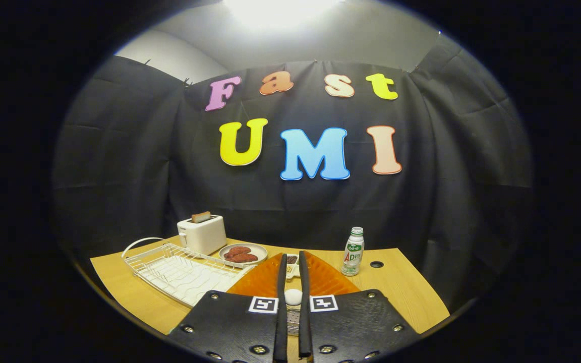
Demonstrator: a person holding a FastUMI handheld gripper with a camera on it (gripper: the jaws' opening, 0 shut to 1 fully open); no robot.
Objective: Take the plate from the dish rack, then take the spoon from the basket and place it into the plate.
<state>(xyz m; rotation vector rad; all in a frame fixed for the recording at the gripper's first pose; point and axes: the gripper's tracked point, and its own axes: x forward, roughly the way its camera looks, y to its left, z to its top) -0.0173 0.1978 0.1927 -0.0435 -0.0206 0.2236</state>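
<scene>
The orange plate (270, 277) is standing on edge between the gripper's (293, 262) two black fingers (282, 282), which are pressing together on its rim. It is hanging above the wooden table (401, 287), just beside the white wire dish rack (179, 272). Beyond are sitting a toaster (202, 234), a small plate of sausages (242, 253) and a drink bottle (353, 252).

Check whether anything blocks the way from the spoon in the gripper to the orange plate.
Nothing visible does. The gripper holds the white spoon between its fingers right over the orange plate; dish rack and bottle stand off to the sides.
</scene>
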